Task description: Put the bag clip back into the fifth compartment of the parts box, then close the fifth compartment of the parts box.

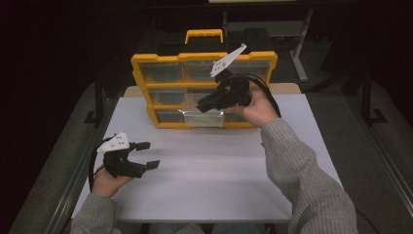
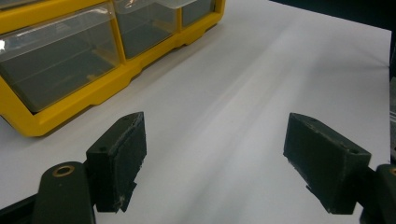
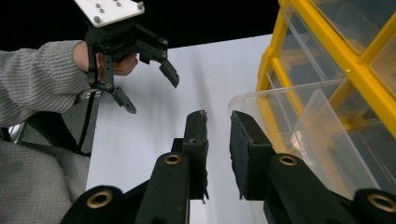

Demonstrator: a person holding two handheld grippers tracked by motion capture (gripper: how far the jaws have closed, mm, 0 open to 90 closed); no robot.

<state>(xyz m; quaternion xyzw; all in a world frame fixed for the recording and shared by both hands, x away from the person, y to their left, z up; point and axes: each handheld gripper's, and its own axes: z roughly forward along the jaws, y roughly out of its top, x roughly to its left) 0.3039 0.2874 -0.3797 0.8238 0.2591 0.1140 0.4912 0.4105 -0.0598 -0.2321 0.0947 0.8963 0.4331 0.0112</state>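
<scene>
Yellow plastic organizer (image 1: 141,73) has one clear drawer (image 1: 203,118) pulled out; right gripper (image 1: 207,103) (jaws nearly together, empty) probably pushes next; left gripper (image 1: 147,155) gapes.

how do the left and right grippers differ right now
The left gripper has its jaws spread wide; the right gripper has them nearly closed, with a narrow gap. The left sits low over bare table; the right is raised at the yellow organizer's pulled-out clear drawer. Both hold nothing.
</scene>
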